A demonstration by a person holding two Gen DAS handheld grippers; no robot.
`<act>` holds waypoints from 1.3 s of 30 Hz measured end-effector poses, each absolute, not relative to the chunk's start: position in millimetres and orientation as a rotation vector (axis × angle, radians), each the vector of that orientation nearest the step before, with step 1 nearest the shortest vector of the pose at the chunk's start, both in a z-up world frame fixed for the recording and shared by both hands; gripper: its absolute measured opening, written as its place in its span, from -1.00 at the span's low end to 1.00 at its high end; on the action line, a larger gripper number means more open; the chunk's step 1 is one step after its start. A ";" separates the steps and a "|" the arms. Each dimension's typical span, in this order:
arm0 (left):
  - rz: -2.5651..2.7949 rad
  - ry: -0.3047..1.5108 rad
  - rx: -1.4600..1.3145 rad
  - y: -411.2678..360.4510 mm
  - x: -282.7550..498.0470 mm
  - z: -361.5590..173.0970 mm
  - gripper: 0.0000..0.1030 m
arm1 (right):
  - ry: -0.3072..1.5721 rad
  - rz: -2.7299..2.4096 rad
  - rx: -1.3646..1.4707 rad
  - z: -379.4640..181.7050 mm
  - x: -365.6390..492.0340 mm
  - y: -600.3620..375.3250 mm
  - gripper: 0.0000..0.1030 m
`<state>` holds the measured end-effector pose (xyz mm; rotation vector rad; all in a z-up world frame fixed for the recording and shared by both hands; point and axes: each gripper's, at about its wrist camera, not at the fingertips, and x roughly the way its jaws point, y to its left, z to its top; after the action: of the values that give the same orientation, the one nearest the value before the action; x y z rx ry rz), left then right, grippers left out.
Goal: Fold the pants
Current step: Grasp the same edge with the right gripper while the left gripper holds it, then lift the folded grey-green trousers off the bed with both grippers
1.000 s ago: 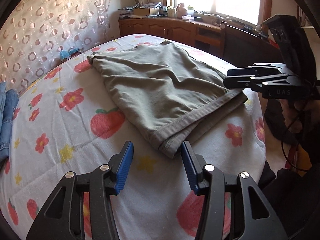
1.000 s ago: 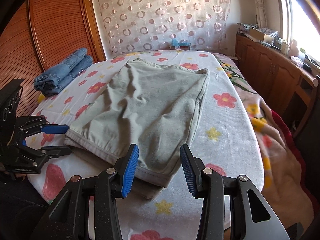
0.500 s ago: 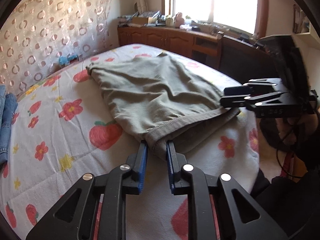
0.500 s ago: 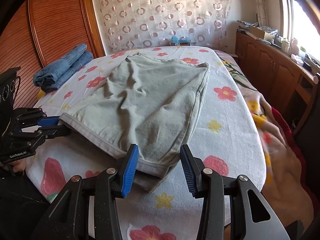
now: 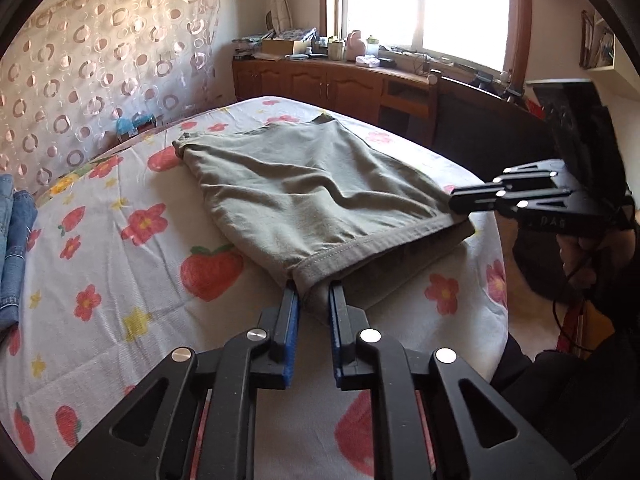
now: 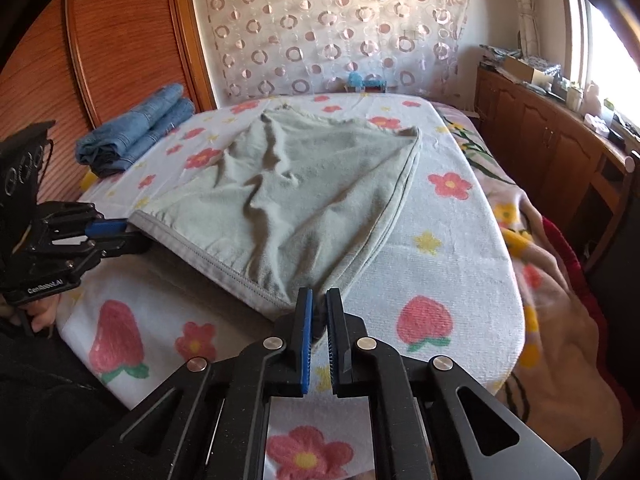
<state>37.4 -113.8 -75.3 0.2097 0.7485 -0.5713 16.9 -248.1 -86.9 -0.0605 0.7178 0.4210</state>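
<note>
Fingers [image 5: 289, 312] of left gripper [image 5: 313, 300] and right gripper [image 6: 316, 304] just clamped onto olive pants [image 5: 312, 192] hem corners; fold lift can start.

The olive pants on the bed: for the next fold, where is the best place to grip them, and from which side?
Grip the pants at the two corners of the stitched hem nearest the person, coming from the bed's near edge. That thick hem lies straight and slightly lifted. The left gripper and right gripper are already clamped there.
</note>
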 end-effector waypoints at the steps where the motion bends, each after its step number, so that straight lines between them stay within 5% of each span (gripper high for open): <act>1: -0.573 0.757 0.209 -113.7 37.6 -76.8 -0.71 | 0.718 0.428 -0.062 -85.4 14.9 -249.3 -0.89; 11: -0.555 0.816 0.219 -113.5 44.8 -90.1 -0.71 | 0.744 0.402 -0.082 -89.0 16.6 -242.8 -0.89; 14: -0.554 0.820 0.215 -113.4 44.6 -91.2 -0.71 | 0.743 0.366 -0.088 -89.0 18.4 -240.6 -0.36; 25: -0.555 0.820 0.192 -111.4 44.8 -93.0 -0.71 | 0.784 0.338 -0.037 -96.1 23.4 -241.7 -0.21; 30: -0.561 0.818 0.173 -109.8 44.8 -93.7 -0.71 | 0.801 0.379 -0.004 -93.8 23.7 -240.8 -0.23; 34: -0.562 0.808 0.153 -109.1 44.8 -87.5 -0.74 | 0.807 0.424 0.011 -94.6 24.5 -239.8 -0.87; 39: -0.553 0.716 0.136 -106.0 44.7 -52.1 -0.76 | 0.740 0.434 0.031 -78.9 25.5 -244.2 -0.88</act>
<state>44.7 -106.0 -52.1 0.1358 0.7156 -0.5533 25.5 -244.2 -78.9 0.0311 0.7398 0.4339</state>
